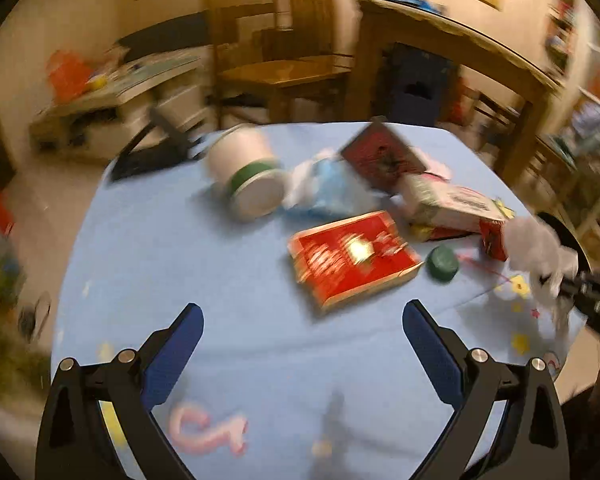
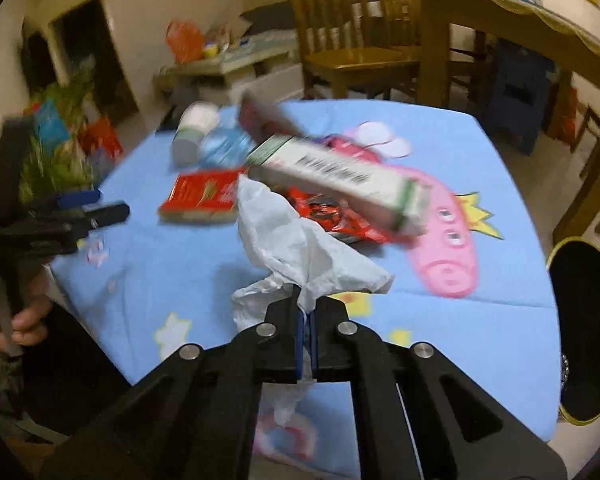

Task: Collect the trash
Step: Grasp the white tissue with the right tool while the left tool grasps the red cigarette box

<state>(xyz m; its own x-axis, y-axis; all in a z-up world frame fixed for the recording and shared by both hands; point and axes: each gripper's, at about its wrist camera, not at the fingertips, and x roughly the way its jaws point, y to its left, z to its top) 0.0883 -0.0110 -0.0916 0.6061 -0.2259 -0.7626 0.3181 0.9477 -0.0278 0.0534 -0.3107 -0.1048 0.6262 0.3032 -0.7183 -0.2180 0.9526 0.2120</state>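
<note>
My right gripper (image 2: 307, 312) is shut on a crumpled white tissue (image 2: 296, 248), which fans out above the blue-clothed table (image 2: 160, 264); the left wrist view shows that tissue (image 1: 533, 246) at its right edge. My left gripper (image 1: 303, 314) stands open over bare cloth with nothing between its blue pads (image 1: 180, 356). Ahead of it lie a flat red box (image 1: 351, 258), a green cap (image 1: 442, 263), a tipped white cup with a green band (image 1: 248, 172), a blue and white wrapper (image 1: 323, 188), an upright red card (image 1: 381, 156) and a long white carton (image 1: 449, 204). That carton (image 2: 339, 178) covers a red wrapper (image 2: 331, 212).
A black round bin (image 2: 583, 328) with a gold rim stands by the table's right edge. Wooden chairs (image 2: 351, 32) and a wooden table (image 2: 519, 20) stand behind. A low shelf with clutter (image 2: 228, 64) is at the back left. A hand (image 2: 24, 316) holds the left gripper's handle.
</note>
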